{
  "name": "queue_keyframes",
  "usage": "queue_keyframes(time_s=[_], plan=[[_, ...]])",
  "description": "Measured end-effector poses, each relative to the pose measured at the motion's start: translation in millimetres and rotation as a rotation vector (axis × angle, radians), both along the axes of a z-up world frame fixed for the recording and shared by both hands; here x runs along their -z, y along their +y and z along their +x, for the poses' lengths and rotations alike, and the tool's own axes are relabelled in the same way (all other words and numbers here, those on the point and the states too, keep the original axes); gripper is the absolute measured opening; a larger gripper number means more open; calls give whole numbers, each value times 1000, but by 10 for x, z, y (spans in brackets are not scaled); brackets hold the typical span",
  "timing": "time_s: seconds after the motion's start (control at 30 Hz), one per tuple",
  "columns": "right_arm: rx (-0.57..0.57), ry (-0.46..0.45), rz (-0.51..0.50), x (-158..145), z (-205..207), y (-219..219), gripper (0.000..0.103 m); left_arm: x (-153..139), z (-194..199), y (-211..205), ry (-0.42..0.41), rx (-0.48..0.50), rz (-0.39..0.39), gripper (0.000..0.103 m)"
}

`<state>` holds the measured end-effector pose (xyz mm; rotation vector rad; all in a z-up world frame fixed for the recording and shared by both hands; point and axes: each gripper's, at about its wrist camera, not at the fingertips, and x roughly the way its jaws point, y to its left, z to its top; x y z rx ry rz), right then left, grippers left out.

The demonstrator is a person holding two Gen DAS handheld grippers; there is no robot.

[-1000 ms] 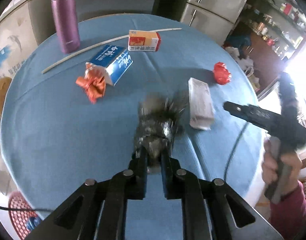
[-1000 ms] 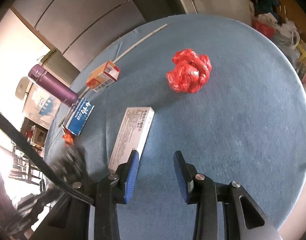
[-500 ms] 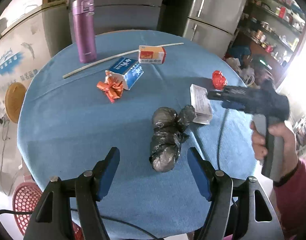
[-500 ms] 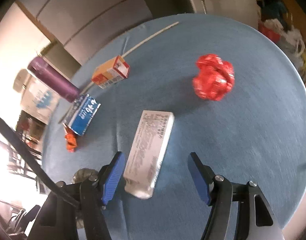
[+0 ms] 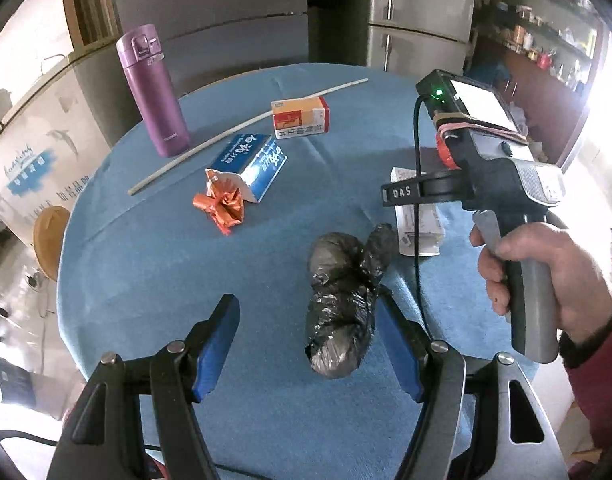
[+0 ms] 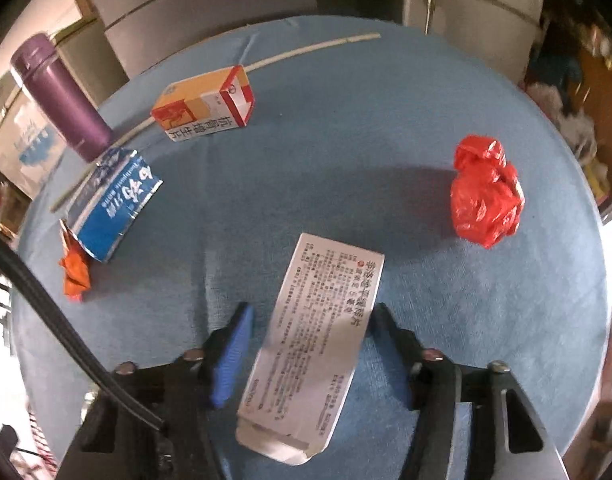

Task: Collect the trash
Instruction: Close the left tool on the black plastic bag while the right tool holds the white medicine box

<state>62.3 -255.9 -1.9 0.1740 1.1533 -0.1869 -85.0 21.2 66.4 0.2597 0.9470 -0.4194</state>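
Left wrist: round blue-clothed table (image 5: 153, 264) beside grey cabinets (image 5: 225, 12).

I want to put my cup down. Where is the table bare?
Bare cloth lies left of the black bag, below the orange wrapper. More lies between the orange box and the red bag. It is crowded around the purple bottle, blue carton and stick.

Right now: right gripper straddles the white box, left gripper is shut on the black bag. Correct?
Partly. The right gripper does straddle the white box, jaws closing. But in the left wrist view the left gripper is open: the black bag lies on the table between its fingers, ungripped.
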Motion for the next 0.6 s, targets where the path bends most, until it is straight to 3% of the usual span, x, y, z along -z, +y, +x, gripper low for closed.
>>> queue_keyframes(time_s=[0.17,0.6], plan=[[-37,-21,-19,20,-88,-42,54,28,8,-108,-10,11,45,71],[-14,-54,102,-45,-689,-495,52,300,122,-342,41,59,79,73]])
